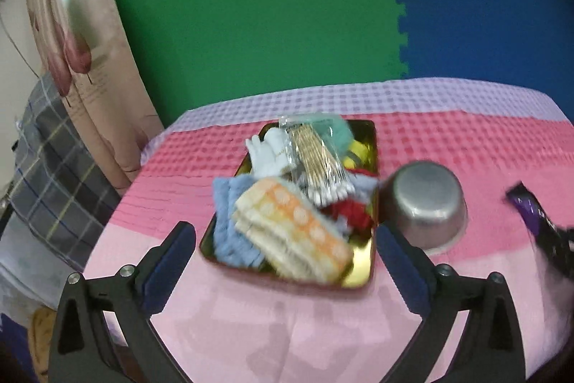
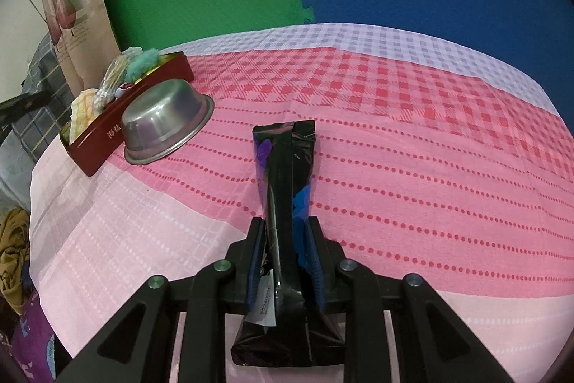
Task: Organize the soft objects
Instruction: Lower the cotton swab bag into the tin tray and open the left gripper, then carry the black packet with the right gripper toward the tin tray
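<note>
My right hand-held gripper (image 2: 285,239) is clamped on a glossy black pouch (image 2: 287,174) above the pink checked surface (image 2: 430,167). My left hand-held gripper (image 1: 287,239) stands wide apart, empty, before the red tin (image 1: 369,257) of folded towels (image 1: 290,228), beside an upturned steel bowl (image 1: 425,203).

Green foam mat (image 1: 251,24) beside blue foam mat (image 1: 484,6), pink curtain (image 1: 82,34) at left, pink checked tablecloth (image 2: 394,131) across table
</note>
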`<state>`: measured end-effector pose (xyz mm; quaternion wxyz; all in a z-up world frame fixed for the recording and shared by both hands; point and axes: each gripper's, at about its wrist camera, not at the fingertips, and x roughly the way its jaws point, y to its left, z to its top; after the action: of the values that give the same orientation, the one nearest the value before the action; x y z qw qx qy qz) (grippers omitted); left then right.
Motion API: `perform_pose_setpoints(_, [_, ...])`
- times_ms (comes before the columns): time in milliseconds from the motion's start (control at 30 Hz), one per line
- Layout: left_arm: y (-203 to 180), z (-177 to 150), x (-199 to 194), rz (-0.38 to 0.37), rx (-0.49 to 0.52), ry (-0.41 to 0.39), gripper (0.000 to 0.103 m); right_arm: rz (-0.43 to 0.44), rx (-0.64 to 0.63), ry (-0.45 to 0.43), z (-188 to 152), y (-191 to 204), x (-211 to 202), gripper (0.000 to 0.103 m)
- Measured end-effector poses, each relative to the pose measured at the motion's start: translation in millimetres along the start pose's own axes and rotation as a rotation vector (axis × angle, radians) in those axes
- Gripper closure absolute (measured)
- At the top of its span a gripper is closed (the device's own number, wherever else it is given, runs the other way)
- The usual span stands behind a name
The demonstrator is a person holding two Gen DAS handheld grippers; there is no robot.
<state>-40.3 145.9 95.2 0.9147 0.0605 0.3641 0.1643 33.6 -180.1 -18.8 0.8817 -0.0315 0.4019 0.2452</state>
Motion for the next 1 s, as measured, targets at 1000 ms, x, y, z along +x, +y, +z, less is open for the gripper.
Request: perform_pose_setpoints(1000, [14,-48,7,-0.119,-0.067,0.122,0.003,-0.035,0.08,0.078,23,33,-8,0.065])
